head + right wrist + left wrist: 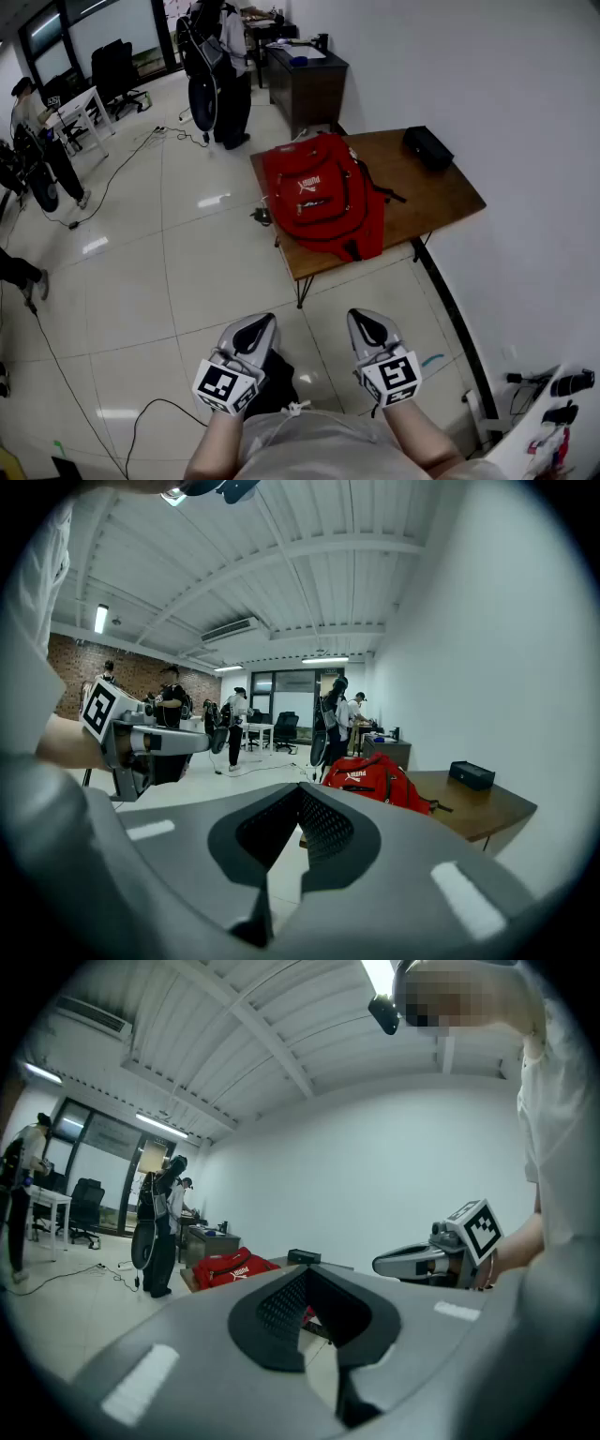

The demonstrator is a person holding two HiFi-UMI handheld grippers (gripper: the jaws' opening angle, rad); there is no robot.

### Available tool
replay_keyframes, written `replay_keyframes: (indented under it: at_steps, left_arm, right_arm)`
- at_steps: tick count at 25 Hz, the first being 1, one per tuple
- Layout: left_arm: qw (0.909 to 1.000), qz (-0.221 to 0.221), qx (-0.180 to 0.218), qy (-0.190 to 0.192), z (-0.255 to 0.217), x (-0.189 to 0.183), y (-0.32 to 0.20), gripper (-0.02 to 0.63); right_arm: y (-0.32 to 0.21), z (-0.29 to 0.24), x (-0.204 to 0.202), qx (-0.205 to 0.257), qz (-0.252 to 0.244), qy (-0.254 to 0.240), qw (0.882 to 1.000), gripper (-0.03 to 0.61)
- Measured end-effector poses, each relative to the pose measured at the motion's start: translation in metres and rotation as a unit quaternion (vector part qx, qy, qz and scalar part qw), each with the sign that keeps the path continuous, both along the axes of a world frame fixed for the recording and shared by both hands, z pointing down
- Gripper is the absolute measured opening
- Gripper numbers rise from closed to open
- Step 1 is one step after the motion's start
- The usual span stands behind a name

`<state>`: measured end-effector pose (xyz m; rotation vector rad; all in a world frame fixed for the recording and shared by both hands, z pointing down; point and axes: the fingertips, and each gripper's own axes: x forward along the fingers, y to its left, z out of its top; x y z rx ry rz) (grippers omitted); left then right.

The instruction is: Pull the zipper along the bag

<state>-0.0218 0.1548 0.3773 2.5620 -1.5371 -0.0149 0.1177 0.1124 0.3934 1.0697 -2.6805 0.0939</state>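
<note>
A red backpack [323,197] lies on a wooden table [441,202] against the white wall, one end hanging over the table's near edge. Its zippers are too small to make out. Both grippers are held low by the person's body, well short of the table. In the head view my left gripper [262,322] and right gripper [362,318] point toward the table, each with jaws together and nothing between them. The backpack [225,1267] is small and distant in the left gripper view, beyond my left gripper [305,1273]. In the right gripper view the backpack [375,778] lies past my right gripper [300,788].
A black box [428,147] sits on the table's far right corner. A dark cabinet [305,80] stands behind the table. A person [220,66] stands on the tiled floor beyond it, with cables [112,178], desks and chairs further left.
</note>
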Motion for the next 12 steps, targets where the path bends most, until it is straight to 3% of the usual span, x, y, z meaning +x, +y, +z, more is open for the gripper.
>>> replay_keyframes:
  at_steps: [12]
  left_arm:
    - [0.9984,0.046,-0.032,-0.005,0.017,-0.077,-0.175,0.006]
  right_arm:
    - [-0.177,-0.001,-0.086,-0.026,0.035,-0.005,0.999,0.005]
